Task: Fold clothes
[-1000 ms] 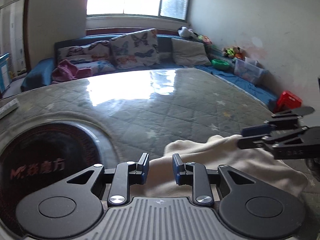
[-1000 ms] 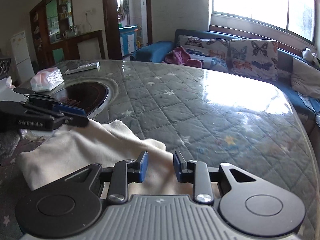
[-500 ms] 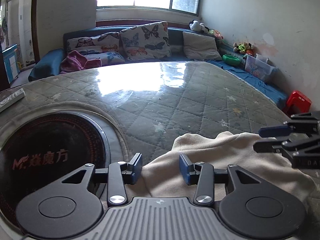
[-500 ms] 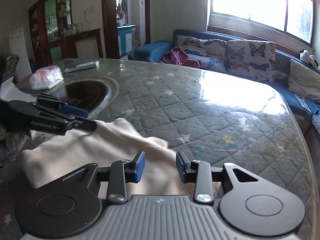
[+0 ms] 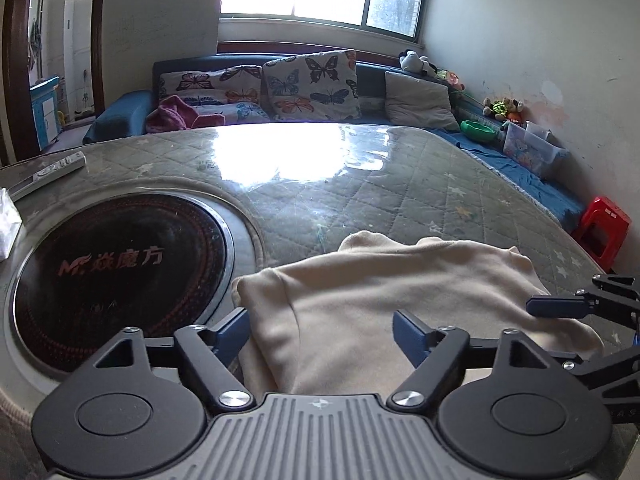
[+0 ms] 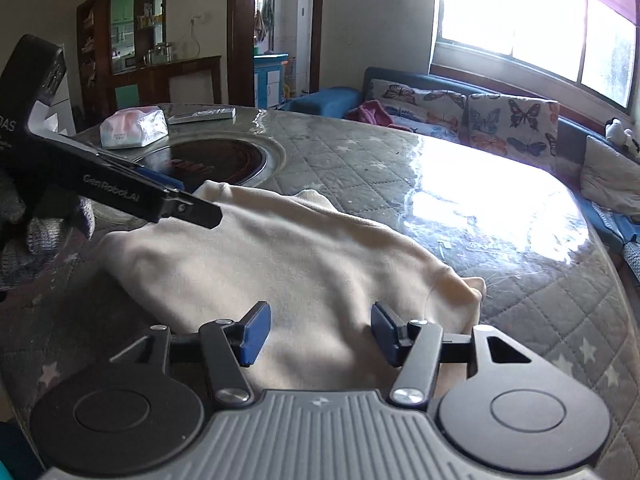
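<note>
A cream garment [image 5: 384,300] lies folded in a heap on the quilted grey table cover, near the front edge; it also shows in the right wrist view [image 6: 288,264]. My left gripper [image 5: 322,336] is open and empty, jaws wide apart just above the garment's left near edge. My right gripper [image 6: 318,330] is open and empty over the garment's right near edge. The right gripper's fingers [image 5: 560,306] show at the right of the left wrist view; the left gripper's fingers [image 6: 176,204] show at the left of the right wrist view.
A round black cooktop [image 5: 116,272] is set into the table [image 5: 360,184] left of the garment. A tissue pack [image 6: 134,126] and a remote [image 5: 56,168] lie beyond it. A sofa with butterfly cushions [image 5: 308,84] runs behind the table; a red stool [image 5: 600,228] stands at the right.
Both grippers opened wide and let go of the cream garment, which now lies on the table. Both pulled back a little toward the near edge.
</note>
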`<state>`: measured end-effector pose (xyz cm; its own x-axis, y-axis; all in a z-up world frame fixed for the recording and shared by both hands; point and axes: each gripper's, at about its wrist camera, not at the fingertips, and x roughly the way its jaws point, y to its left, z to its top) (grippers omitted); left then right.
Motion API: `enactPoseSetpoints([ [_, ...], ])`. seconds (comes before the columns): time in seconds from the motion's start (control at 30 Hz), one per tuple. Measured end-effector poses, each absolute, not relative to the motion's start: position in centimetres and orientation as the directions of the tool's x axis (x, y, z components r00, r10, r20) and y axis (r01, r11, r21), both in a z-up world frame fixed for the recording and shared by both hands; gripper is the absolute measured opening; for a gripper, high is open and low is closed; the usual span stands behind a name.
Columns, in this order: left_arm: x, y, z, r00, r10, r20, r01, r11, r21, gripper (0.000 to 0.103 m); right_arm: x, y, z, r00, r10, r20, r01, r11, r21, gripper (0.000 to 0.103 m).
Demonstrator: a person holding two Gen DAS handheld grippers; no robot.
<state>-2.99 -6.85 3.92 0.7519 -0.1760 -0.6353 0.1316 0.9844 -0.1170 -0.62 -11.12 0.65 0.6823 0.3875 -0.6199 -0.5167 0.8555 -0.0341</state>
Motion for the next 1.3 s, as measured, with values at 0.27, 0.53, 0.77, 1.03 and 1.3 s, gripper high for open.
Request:
enactPoseSetpoints([
  [0.27, -5.0, -6.9, 3.8, 0.752, -0.168, -0.638, 0.102, 0.985, -0.139, 0.099, -2.1, -11.1, 0.5, 0.710, 0.371, -0.599, -0.496, 0.867, -0.052, 0.073],
  [0.53, -6.3, -6.6, 3.6, 0.752, -0.156, -0.641, 0.055, 0.983, -0.175, 0.103, -3.1, -11.2, 0.0, 0.721, 0.370, -0.586, -0.481, 0.876, -0.039, 0.085],
  [0.77, -7.5, -6.6, 4.1, 0.766, -0.143, -0.627, 0.039, 0.983, -0.177, 0.103, -3.6, -11.0, 0.1, 0.738, 0.362, -0.570, -0.468, 0.883, -0.045, 0.099],
  [1.03, -8.6, -6.4, 4.6, 0.787, -0.122, -0.604, 0.027, 0.986, -0.163, 0.103, -4.1, -11.1, 0.4, 0.747, 0.370, -0.552, -0.460, 0.887, -0.027, 0.103],
  [1.3, -9.7, -6.4, 5.2, 0.809, -0.115, -0.577, 0.031, 0.988, -0.153, 0.103, -5.2, -11.0, 1.2, 0.744, 0.431, -0.511, -0.491, 0.871, 0.020, 0.103],
])
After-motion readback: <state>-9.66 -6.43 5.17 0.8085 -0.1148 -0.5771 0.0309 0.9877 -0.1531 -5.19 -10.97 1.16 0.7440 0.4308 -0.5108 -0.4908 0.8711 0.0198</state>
